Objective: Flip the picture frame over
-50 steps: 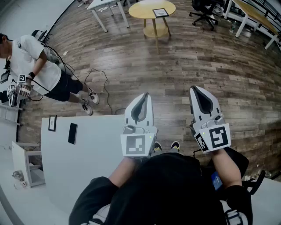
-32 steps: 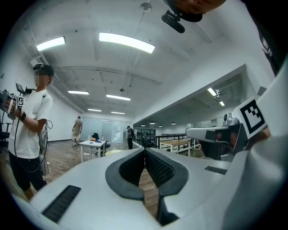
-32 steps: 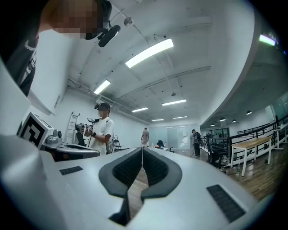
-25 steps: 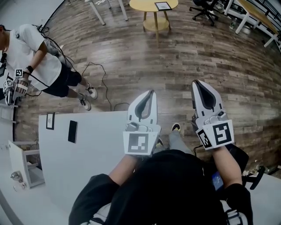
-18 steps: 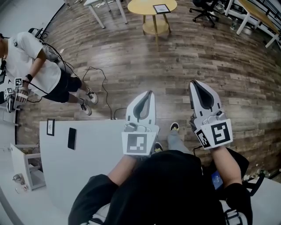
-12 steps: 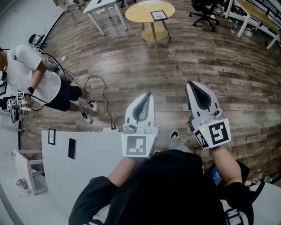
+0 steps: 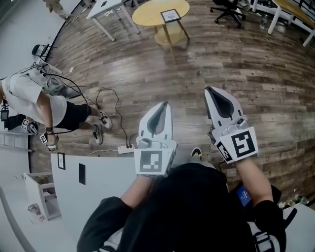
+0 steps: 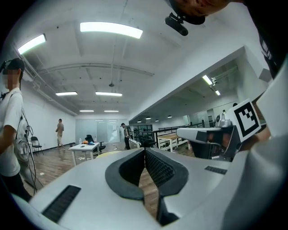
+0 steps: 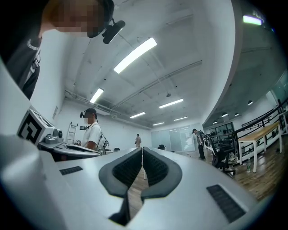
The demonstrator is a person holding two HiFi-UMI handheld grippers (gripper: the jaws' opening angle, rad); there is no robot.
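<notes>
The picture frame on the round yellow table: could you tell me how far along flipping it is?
Done: nothing; the picture frame lies on the round table, well away from both grippers. In hand: nothing; left gripper and right gripper are shut, empty. Left: reach it, grasp, flip.

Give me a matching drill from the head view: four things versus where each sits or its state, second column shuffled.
Things:
1. far picture frame
2. power strip
3. left gripper
4. dark slab

Place or state:
a. on the wood floor
b. on the round yellow table
c. on the white table
d. jaws shut, nothing between them

Pairs: 1-b, 2-a, 3-d, 4-c
</notes>
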